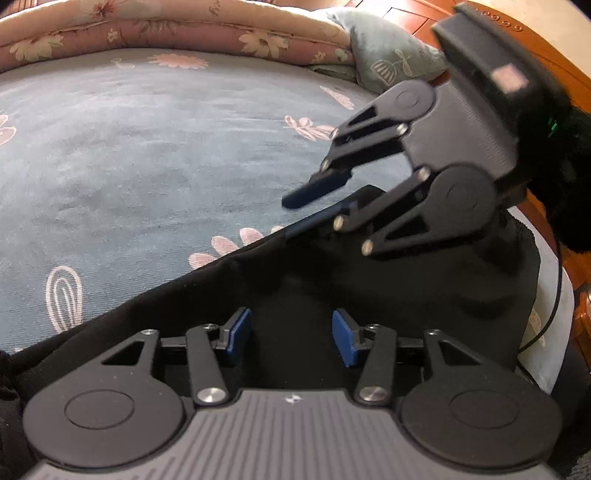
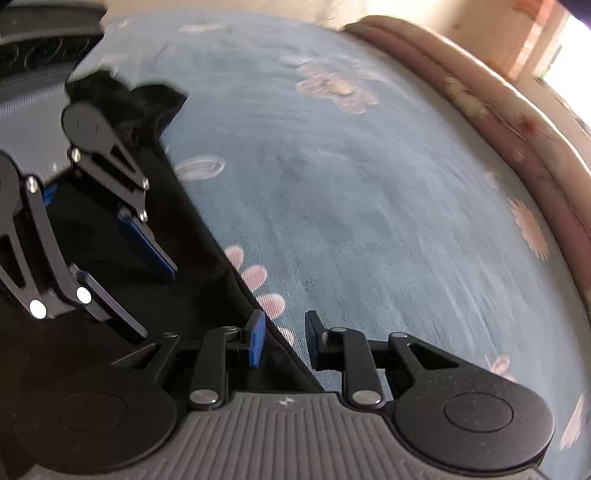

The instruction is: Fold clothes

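Both tongs hang over a black garment (image 1: 332,273) that lies on the bed, on a blue-grey sheet (image 1: 147,147) with pink flowers. Left tongs (image 1: 291,338) stand apart above the dark cloth, nothing between the blue pads. Right tongs (image 2: 282,341) are also apart (a narrower gap), over the garment's edge, which runs between the pads without being pinched. A folded floral quilt (image 1: 166,33) lies at the far side.

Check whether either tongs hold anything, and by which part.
Nothing is held: left tongs and right tongs both stand open above the black garment, pads apart.
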Available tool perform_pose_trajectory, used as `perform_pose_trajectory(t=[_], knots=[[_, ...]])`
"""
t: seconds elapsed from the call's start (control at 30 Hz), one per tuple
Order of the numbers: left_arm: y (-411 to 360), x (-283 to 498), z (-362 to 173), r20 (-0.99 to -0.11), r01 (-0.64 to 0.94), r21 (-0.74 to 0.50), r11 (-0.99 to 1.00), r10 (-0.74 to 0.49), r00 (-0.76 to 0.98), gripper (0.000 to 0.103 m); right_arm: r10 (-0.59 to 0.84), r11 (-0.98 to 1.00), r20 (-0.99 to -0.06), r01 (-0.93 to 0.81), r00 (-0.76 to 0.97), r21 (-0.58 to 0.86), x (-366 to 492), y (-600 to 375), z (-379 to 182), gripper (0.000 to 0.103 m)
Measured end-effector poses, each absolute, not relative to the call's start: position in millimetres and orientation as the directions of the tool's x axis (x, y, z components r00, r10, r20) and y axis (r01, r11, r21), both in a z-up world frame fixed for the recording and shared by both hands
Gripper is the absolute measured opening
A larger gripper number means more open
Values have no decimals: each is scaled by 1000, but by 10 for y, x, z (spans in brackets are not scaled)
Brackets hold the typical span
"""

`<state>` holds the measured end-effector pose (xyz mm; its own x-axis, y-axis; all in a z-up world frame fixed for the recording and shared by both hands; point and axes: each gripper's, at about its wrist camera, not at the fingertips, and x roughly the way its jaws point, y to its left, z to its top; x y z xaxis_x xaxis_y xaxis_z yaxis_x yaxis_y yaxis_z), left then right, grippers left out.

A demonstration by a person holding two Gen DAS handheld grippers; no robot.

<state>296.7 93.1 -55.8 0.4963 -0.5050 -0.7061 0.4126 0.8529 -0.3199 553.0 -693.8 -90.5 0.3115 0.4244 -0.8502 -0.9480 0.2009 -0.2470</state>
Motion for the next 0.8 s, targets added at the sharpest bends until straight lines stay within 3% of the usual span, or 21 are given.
perform_pose_trajectory(t=[0.3,0.53,0.7,0.8], knots=[[1014,2916,-546,-691,412,-336,847,-519,503,55,381,54,-880,-957,284,-286,5443,-6876,-1035,26],[1004,2844,-509,-695,444,-295,846,-509,508,64,348,1,-902,-962,256,-272,5449,-6794,-1045,22],[1025,3198,-490,-691,497,-313,809,-553,465,64,331,-18,-898,-950,289,-312,5366,-6781,-1031,4],[987,3266,-456,-677,505,-317,803,-564,473,64,348,-11,-873,-929,343,-369,5283,-6776,-986,3]])
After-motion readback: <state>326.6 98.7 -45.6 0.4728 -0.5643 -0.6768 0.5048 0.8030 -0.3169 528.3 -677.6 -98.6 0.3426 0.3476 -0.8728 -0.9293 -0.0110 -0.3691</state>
